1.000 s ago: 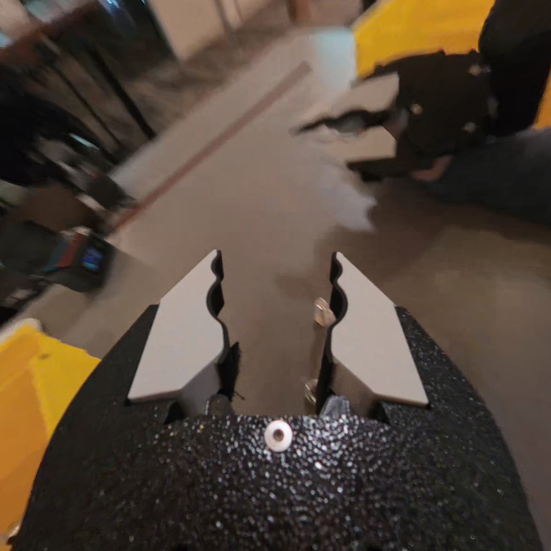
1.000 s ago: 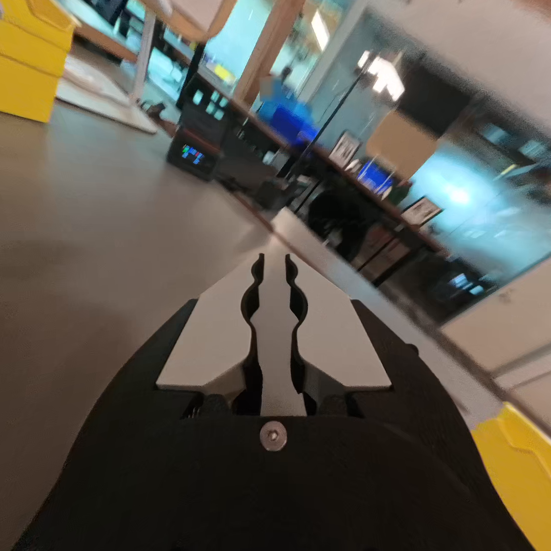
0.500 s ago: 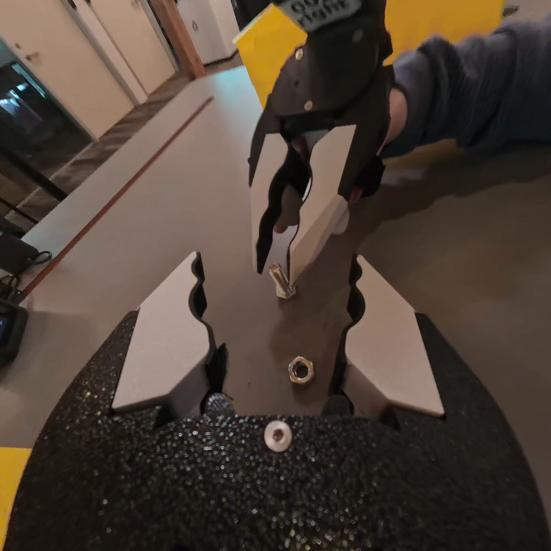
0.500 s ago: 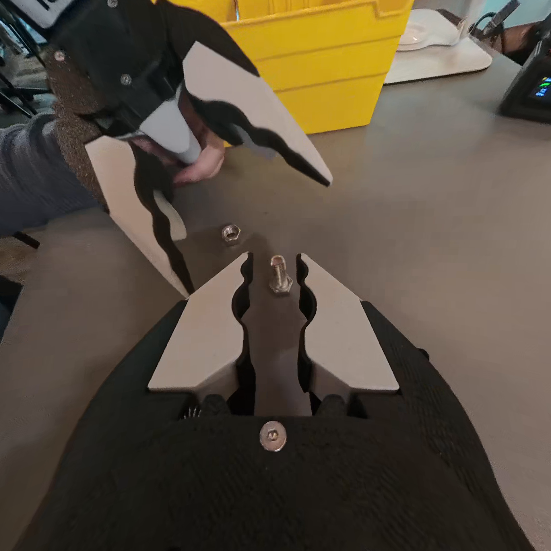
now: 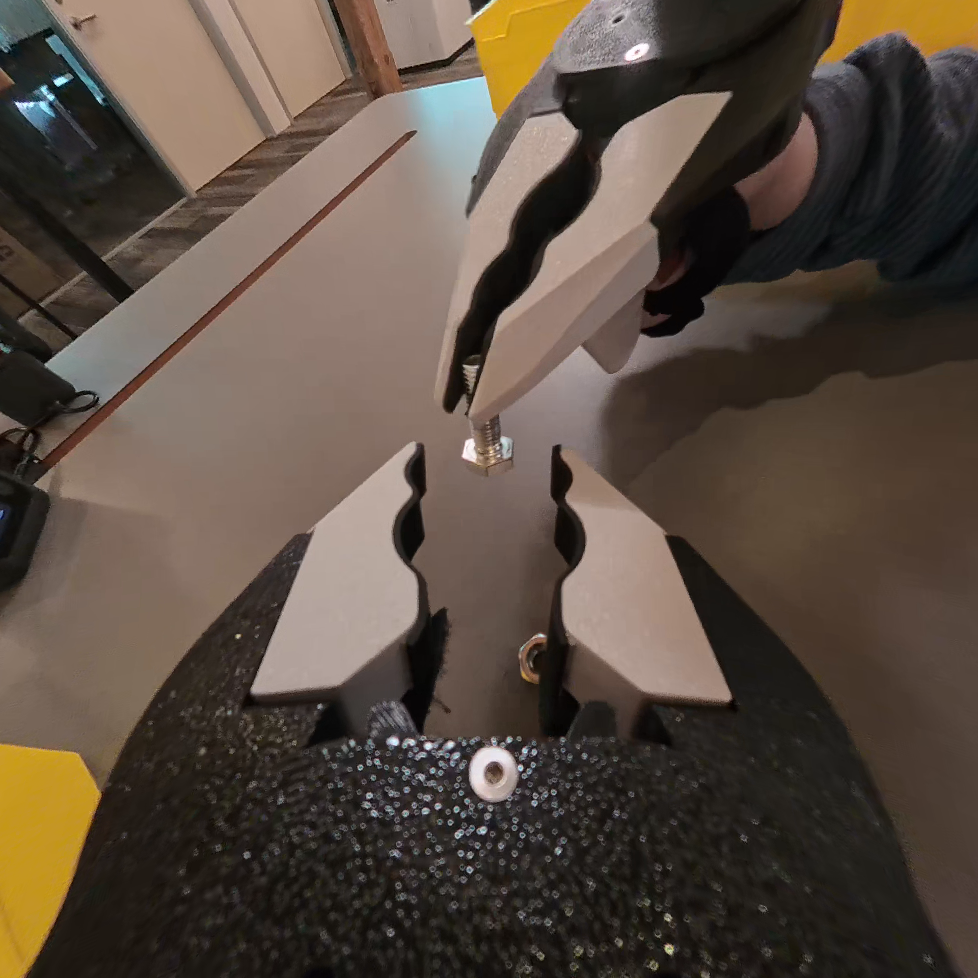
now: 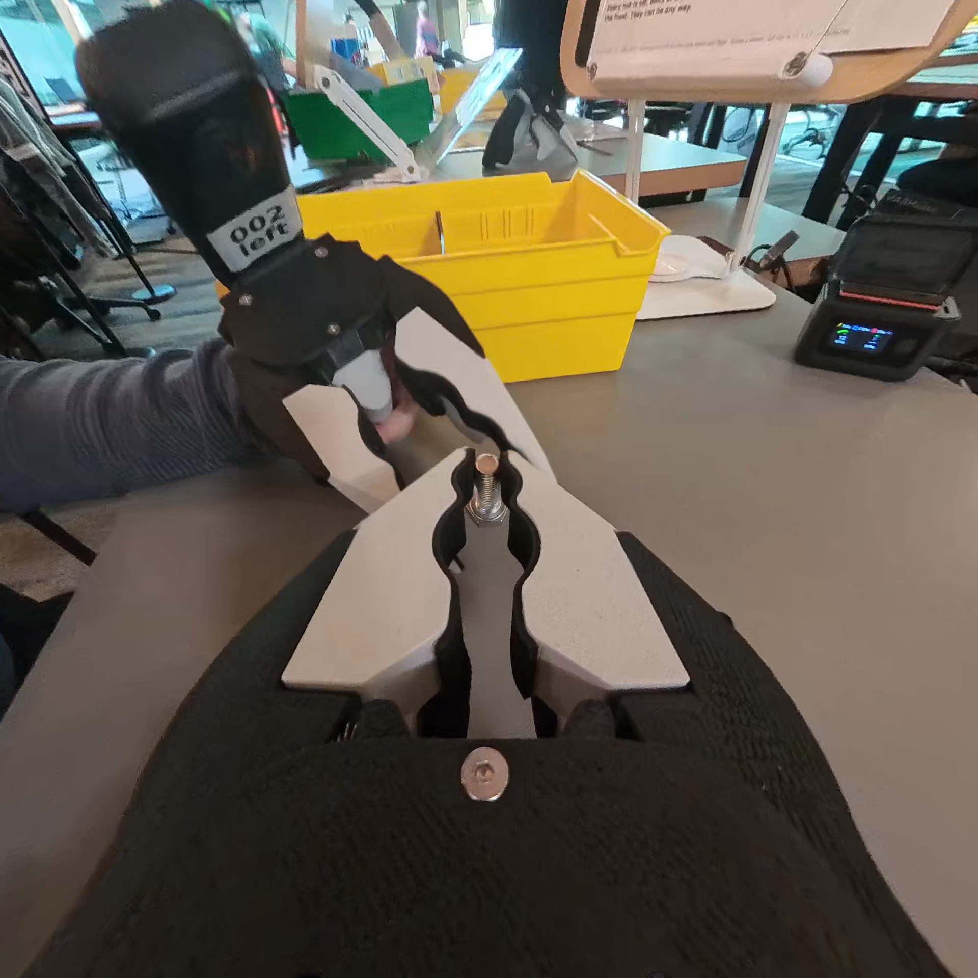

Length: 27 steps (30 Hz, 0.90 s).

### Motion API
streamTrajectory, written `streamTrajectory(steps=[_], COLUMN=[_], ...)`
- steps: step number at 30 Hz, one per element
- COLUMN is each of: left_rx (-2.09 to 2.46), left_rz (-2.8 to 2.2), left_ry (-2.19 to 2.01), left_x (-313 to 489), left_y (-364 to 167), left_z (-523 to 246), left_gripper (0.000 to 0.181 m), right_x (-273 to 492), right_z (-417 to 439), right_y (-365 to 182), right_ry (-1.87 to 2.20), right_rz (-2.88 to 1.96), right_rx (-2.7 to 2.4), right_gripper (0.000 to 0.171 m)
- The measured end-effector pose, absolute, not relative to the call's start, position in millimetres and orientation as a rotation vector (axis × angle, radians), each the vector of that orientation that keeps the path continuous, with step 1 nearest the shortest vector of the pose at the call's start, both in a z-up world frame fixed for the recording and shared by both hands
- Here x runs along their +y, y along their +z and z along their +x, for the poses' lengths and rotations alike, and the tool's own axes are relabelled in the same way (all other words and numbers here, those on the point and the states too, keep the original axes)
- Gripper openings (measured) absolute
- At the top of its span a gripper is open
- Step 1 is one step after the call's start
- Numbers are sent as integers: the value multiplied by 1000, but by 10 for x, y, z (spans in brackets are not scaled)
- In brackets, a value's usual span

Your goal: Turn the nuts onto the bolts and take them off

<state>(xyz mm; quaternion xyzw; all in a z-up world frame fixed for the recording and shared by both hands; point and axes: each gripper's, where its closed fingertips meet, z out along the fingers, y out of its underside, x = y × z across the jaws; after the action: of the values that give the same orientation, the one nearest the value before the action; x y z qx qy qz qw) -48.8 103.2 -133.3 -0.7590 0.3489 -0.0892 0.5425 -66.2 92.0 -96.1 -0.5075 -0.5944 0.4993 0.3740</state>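
Note:
A steel bolt [image 5: 487,455] points head down over the grey table [image 5: 264,423]. My right gripper [image 5: 460,407] comes down from above and is shut on its threaded shank. In the right wrist view the bolt [image 6: 486,503] sits clamped between the tips of my right gripper [image 6: 487,460]. I cannot tell whether its head touches the table. My left gripper [image 5: 487,452] is open and empty, its tips on either side of the bolt head. A loose nut [image 5: 531,659] lies on the table beside the inner side of its right finger. The left gripper's white fingers [image 6: 460,365] show just beyond the bolt.
A yellow divided bin [image 6: 529,296] stands behind the left gripper. A black device with a small screen [image 6: 873,328] sits at the right, near a white stand base [image 6: 704,286]. Another yellow bin [image 5: 497,69] is beyond the right gripper. The table's edge [image 5: 222,312] runs along the left. My two grippers' fingertips are within a few centimetres of each other. The left tips stand about 8 cm off the loose nut [image 5: 531,659].
My right gripper has closed on the bolt's shank. My left gripper has moved forward, so the bolt head is now at its tips and the nut lies farther back between its fingers.

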Motion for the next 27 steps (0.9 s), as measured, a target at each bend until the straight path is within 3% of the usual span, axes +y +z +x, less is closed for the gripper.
streamTrajectory(steps=[1, 7, 11, 15, 19, 23, 27], left_rx=[840, 828, 796, 794, 723, 540, 412], left_rz=[-1794, -1769, -1762, -1760, -1739, -1678, -1591], left_ry=[-211, -255, -287, -328, -167, 35, 46], left_x=[1026, 1023, 1028, 1003, 1100, 1195, 1170], left_y=[-1333, -1312, -1275, -1240, -1146, -935, -721], left_z=[-466, -425, -448, -424, -549, -923, -1124], left_gripper=[42, 17, 22, 16, 15, 15, 16], right_x=[916, 860, 864, 859, 965, 1230, 816], right_z=[-663, -645, -627, -607, -577, -441, -625], right_y=[-947, -941, -896, -842, -784, -1361, -1581], right_ry=[1294, 1355, 1386, 1438, 1416, 1029, 1001], right_rz=[-1296, -1271, -1258, -1250, -1229, -1454, -1429], right_rx=[-1513, -1524, -1504, -1477, -1414, -1637, -1841], right_gripper=[8, 8, 8, 8, 9, 14, 22])
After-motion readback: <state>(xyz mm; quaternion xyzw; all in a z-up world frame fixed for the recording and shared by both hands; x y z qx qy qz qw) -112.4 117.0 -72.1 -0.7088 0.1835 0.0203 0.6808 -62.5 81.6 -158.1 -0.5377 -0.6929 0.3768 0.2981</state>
